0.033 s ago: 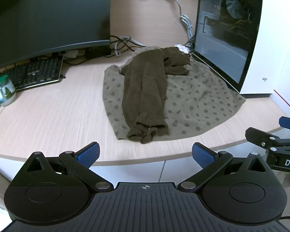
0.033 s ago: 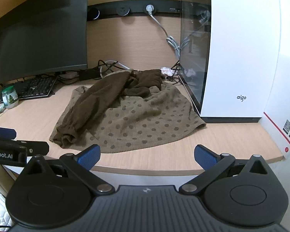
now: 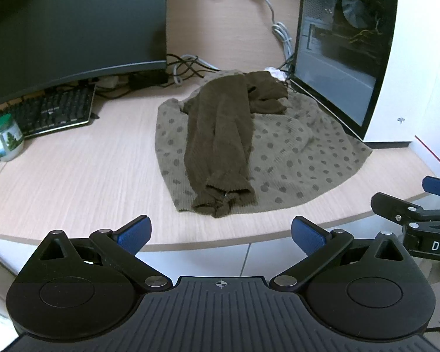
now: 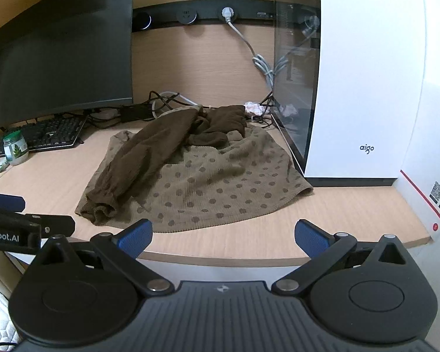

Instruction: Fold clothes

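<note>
An olive knit garment with brown dots (image 3: 293,158) lies spread flat on the wooden desk (image 3: 73,182). A long dark brown sleeve (image 3: 220,140) is laid down its middle, cuff toward the front edge, and a second one is bunched near the collar. The right wrist view shows the same garment (image 4: 220,187) and sleeve (image 4: 143,152). My left gripper (image 3: 220,231) hangs open in front of the desk edge, short of the cuff. My right gripper (image 4: 223,234) is open too, facing the hem, nothing between its fingers.
A dark monitor (image 3: 73,29), a keyboard (image 3: 52,111) and a green-lidded jar (image 3: 7,138) stand at the left. A white PC case (image 4: 366,88) with a glass side crowds the garment's right edge. Cables (image 3: 187,67) lie behind it.
</note>
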